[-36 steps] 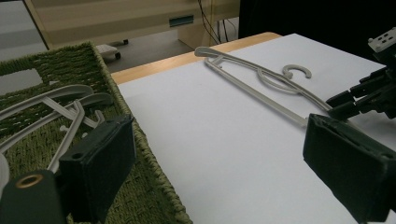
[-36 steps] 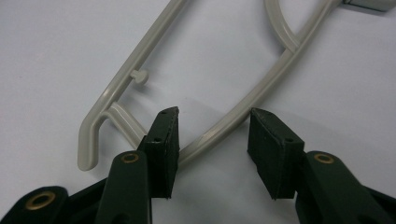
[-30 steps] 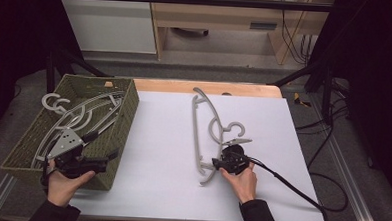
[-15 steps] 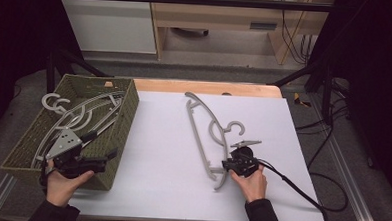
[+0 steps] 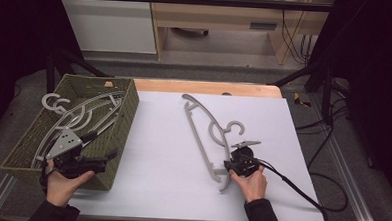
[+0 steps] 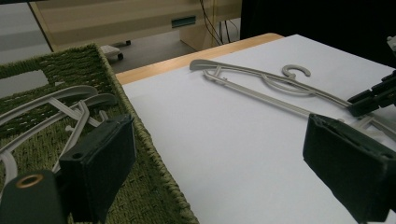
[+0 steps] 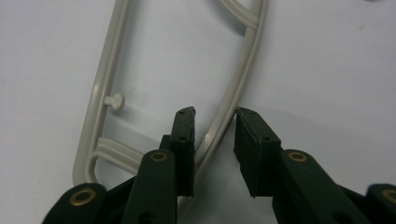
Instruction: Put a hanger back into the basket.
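Hanger (image 5: 203, 128) flat on the white table (image 5: 151, 163), right gripper (image 7: 214, 122) straddling its arm.

I've just been closing those jaws; the pads seem not quite touching the plastic. My left gripper (image 6: 219, 154) stands wide open over the green basket (image 5: 121, 124) rim, holding nothing.

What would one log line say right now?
right hand-held gripper: closing around hanger arm, not yet clamped | left hand-held gripper: open | basket: more hangers

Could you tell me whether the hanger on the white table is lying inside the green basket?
No, the hanger lies flat on the white table, beside the basket.
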